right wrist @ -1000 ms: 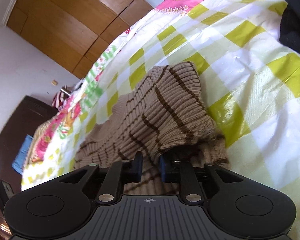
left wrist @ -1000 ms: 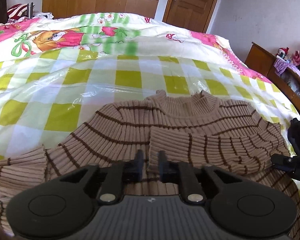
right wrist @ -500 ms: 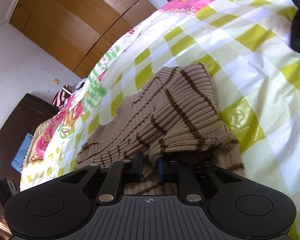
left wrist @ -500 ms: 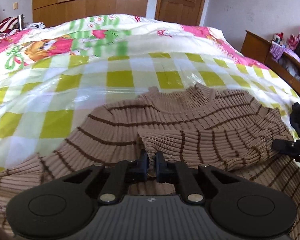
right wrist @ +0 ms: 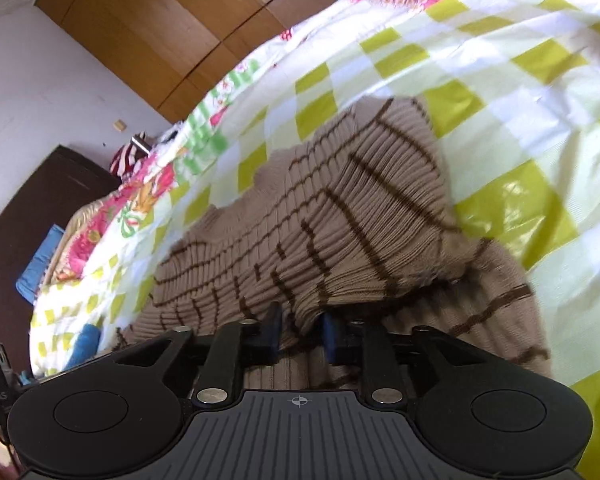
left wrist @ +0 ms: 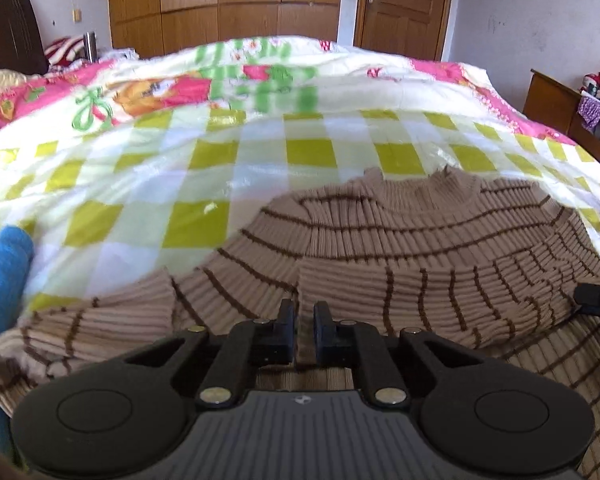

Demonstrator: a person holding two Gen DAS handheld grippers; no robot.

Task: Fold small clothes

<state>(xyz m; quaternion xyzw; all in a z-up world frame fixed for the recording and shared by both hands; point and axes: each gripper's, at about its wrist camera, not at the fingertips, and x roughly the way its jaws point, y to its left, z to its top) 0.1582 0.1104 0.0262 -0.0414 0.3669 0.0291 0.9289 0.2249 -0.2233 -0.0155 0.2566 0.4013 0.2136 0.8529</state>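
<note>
What moved: the left gripper [left wrist: 300, 330] has slid to the right along the sweater [left wrist: 420, 248], so more of the bed's far left side shows now, and the sleeve cuff has come a little further over the body.
Left jaws: nearly closed, pinching the cuff edge of the folded sleeve; they are just starting to loosen.
Right jaws: the right gripper [right wrist: 300, 334] is opening, with a fold of the sweater between its jaws.
Done so far: one sleeve [left wrist: 440, 300] is folded across the chest, I think.
Left to do: the other sleeve [left wrist: 100, 320] lies out at the near left, and the body is not folded yet.
Where it is: spread flat on the bed [left wrist: 180, 168], neck on the far side.
How it looks: tan, ribbed knit, thin brown stripes, soft and a bit bunchy.
</note>
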